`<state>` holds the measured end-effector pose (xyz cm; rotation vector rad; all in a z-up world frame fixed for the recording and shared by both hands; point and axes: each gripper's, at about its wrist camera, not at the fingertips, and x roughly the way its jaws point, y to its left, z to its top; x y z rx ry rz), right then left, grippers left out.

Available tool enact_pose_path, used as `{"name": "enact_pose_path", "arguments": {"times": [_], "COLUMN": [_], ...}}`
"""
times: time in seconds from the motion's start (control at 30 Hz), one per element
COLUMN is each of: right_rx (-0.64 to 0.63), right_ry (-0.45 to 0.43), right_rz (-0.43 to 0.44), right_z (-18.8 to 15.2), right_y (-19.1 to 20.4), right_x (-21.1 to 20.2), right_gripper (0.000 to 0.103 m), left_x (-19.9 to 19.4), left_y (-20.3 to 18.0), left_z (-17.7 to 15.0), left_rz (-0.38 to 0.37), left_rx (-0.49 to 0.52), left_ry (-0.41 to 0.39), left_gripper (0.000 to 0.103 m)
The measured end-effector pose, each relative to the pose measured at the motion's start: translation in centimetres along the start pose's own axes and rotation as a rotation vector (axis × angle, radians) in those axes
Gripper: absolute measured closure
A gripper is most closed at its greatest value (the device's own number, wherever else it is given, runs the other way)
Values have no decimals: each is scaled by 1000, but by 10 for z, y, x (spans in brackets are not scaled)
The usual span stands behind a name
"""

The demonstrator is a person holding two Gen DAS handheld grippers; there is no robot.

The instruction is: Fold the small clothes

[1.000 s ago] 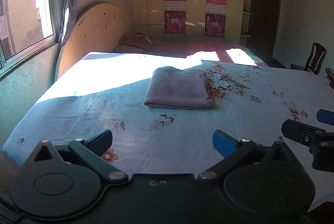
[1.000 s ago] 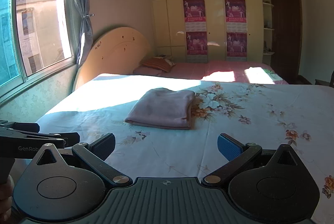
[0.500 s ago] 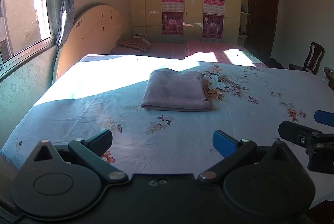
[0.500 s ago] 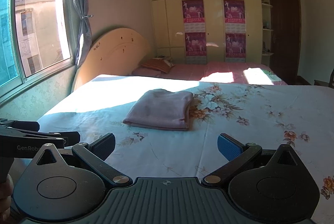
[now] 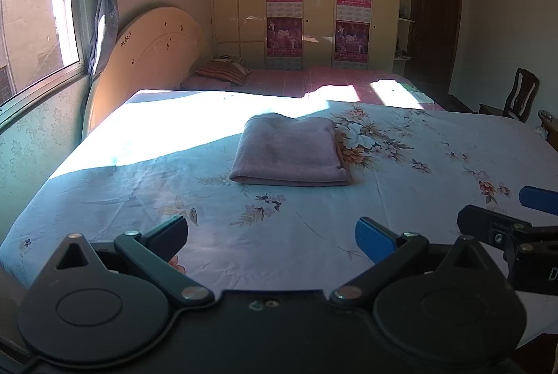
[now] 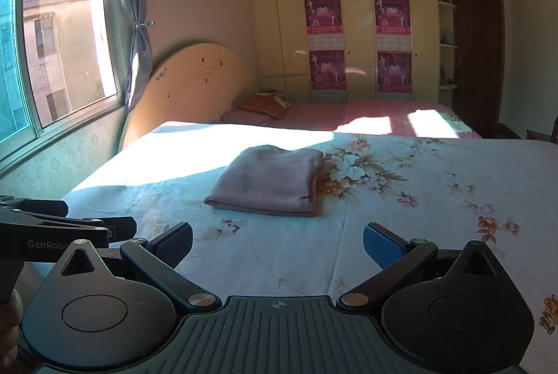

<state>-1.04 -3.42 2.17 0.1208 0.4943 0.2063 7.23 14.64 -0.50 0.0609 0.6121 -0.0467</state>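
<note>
A pale purple garment (image 5: 291,152) lies folded into a neat rectangle on the floral bedsheet (image 5: 418,164), a little beyond both grippers. In the right wrist view the same folded garment (image 6: 268,180) sits left of a big flower print. My left gripper (image 5: 272,236) is open, held low over the near part of the bed with nothing between its fingers. My right gripper (image 6: 277,243) is open too and empty. Each gripper shows in the other's view: the right gripper (image 5: 516,224) at the right edge, the left gripper (image 6: 66,229) at the left edge.
A curved wooden headboard (image 5: 153,60) and a window (image 6: 59,42) stand to the left. A second bed with a pink cover (image 5: 331,84) and a striped pillow (image 5: 223,72) lies behind. A wardrobe wall (image 6: 359,35) is at the back, a wooden chair (image 5: 519,96) to the right.
Both cameras have drifted slightly, so the folded garment sits a touch further left in each view. The garment itself and both grippers' openings are unchanged.
</note>
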Motion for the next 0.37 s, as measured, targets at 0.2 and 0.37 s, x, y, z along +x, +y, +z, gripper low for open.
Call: {"name": "enact_pose_path", "arguments": {"times": [0.2, 0.37], "right_rx": [8, 15], "right_ry": [20, 38], "right_rz": [-2, -17], "right_z": [-2, -1], "right_y": [-4, -10], "right_x": [9, 18], "right_gripper": [0, 0], "left_x": [9, 25], "left_y": [-5, -3], "left_z": [0, 5], "left_rz": [-22, -21], "left_rx": [29, 11], "left_ry": [-36, -13], "left_gripper": [4, 0]}}
